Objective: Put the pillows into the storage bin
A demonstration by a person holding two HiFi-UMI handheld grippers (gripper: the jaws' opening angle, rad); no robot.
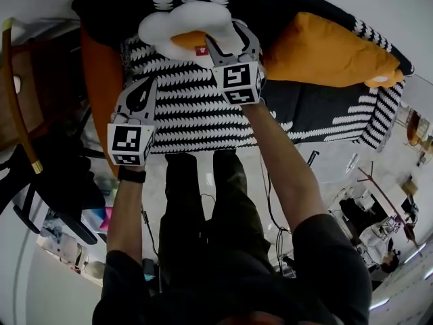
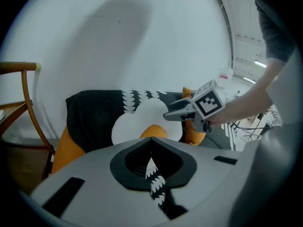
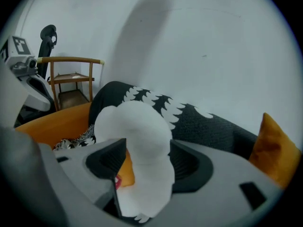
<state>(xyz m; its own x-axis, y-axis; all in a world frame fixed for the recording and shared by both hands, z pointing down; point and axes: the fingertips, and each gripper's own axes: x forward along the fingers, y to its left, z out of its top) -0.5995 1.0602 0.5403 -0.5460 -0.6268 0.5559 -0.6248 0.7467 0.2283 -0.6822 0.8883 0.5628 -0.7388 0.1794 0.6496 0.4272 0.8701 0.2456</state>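
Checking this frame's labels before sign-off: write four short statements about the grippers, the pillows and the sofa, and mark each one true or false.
1. The right gripper is closed on the white pillow. True.
2. The left gripper holds the orange pillow. False: its jaws are together with no pillow between them, and the orange pillow lies on the sofa, away from both grippers.
3. The sofa has a black-and-white patterned cover. True.
4. The white pillow has a blue centre. False: its centre patch is orange, like an egg yolk.
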